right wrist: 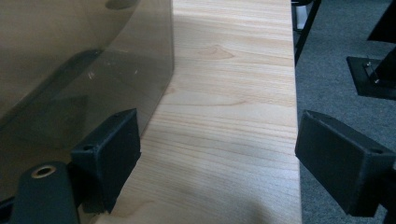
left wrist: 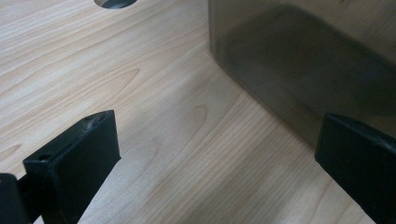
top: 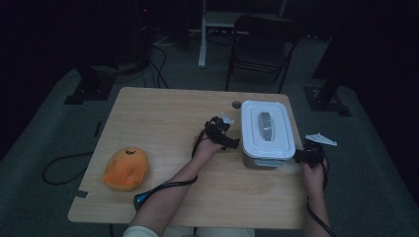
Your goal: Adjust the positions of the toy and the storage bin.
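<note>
Left claw spread wide, jaws empty, low over the table just beside the left wall of the container; in the left gripper view its right jaw sits close to the smoky wall, contact unclear. Right claw also wide open, holding nothing, at the container's right side near the table edge (its left jaw right against the tinted wall). Container stands closed under a white lid, right half of table. Orange fruit lies well apart at front left.
</note>
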Demonstrator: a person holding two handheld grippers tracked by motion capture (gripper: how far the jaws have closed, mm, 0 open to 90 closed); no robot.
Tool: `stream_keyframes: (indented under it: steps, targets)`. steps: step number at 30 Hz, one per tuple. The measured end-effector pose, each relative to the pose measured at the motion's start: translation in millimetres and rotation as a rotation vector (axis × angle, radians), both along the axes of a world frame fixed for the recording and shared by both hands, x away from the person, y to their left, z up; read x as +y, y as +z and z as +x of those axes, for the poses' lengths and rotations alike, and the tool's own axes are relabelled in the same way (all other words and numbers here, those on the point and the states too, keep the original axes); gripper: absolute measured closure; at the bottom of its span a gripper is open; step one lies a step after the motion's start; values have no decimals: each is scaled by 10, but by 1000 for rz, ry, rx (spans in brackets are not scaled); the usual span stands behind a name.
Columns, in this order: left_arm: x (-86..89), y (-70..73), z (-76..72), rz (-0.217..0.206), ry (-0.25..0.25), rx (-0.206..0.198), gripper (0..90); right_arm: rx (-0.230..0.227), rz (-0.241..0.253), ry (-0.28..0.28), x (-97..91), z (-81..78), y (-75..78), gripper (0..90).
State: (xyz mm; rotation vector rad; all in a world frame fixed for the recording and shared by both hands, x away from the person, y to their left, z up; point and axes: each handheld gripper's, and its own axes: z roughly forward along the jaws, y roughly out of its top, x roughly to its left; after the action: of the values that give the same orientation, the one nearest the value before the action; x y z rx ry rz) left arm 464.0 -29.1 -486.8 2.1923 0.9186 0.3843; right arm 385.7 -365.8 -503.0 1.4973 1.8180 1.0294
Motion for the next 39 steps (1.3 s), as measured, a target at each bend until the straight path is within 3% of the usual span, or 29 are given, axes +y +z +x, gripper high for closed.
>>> stream_keyframes:
  steps: [8, 14, 23, 24, 28, 35, 39]
  targets:
    - [-36, 45, -22, 25, -10, -11, 6, 8, 11, 75, 75, 34, -6, 159]
    - [-27, 96, -38, 24, -25, -13, 6, 6, -2, 73, 106, 29, 19, 186]
    - [66, 224, -82, 32, -28, -38, 8, -33, 23, 90, 192, 17, 91, 212]
    - [95, 244, -94, 53, -27, -51, 8, -37, 18, 95, 214, 20, 111, 218]
    - [209, 267, -108, 39, -7, -56, 11, -38, 6, 125, 327, 38, 141, 223]
    - [404, 312, -152, 63, 1, -64, 11, -35, 0, 170, 510, 65, 145, 226]
    - [531, 342, -187, 56, 16, -73, 11, -30, -17, 201, 626, 78, 164, 226]
